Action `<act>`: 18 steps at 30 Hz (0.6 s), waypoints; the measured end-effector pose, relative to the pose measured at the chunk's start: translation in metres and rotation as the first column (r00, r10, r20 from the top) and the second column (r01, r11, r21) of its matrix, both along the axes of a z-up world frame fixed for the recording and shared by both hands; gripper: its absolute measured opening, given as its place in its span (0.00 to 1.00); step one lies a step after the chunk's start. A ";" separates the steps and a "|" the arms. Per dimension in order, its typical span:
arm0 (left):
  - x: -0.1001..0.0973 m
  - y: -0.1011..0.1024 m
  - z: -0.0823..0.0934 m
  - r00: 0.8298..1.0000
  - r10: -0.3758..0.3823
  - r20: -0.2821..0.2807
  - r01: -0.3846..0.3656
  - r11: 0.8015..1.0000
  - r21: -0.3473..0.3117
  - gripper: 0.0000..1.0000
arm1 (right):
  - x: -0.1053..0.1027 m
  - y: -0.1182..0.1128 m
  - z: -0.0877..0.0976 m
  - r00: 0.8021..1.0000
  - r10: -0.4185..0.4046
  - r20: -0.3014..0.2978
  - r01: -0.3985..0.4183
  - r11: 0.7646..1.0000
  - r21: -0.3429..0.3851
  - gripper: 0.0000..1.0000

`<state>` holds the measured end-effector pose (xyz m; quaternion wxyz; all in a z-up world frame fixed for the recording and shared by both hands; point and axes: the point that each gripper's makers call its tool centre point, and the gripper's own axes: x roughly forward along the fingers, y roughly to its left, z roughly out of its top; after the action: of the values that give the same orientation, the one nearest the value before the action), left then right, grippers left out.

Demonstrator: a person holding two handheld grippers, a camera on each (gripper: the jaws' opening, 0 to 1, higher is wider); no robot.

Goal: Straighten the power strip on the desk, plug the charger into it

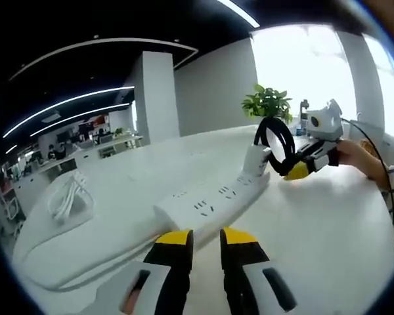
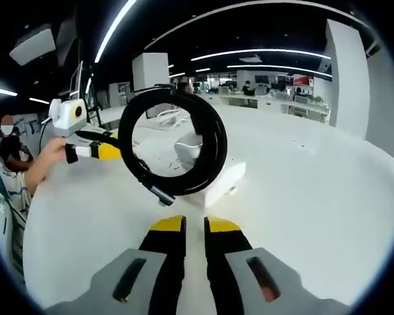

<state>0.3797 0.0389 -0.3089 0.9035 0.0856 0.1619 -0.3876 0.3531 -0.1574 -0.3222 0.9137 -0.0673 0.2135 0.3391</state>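
Meanwhile, both grippers' fingers sit nearly pressed together, pinching nothing, near the white power strip [image 1: 213, 200] bearing the charger [image 1: 255, 159].

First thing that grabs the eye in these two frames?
The black cable loop, coiled in a ring, dominates the right gripper view, standing over the end of the white power strip. In the left gripper view the strip lies diagonally on the white desk, with a white charger at its far end. A green plant stands behind by the bright window.
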 end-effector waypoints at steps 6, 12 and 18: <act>-0.014 0.003 0.010 1.000 -0.002 0.025 0.002 1.000 -0.001 0.16 | -0.014 0.001 0.008 1.000 0.001 0.014 -0.001 1.000 -0.003 0.10; -0.033 0.009 0.010 0.999 0.023 0.030 -0.024 0.999 0.030 0.16 | -0.033 0.004 0.015 1.000 0.008 0.029 -0.008 1.000 -0.009 0.10; -0.053 0.020 0.012 0.997 0.066 0.045 -0.068 0.997 0.045 0.16 | -0.051 -0.001 0.019 0.998 -0.008 0.056 0.010 1.000 -0.026 0.10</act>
<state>0.3267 0.0587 -0.2973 0.9170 0.1096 0.1539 -0.3514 0.3023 -0.1583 -0.3033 0.9200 -0.0877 0.1925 0.3301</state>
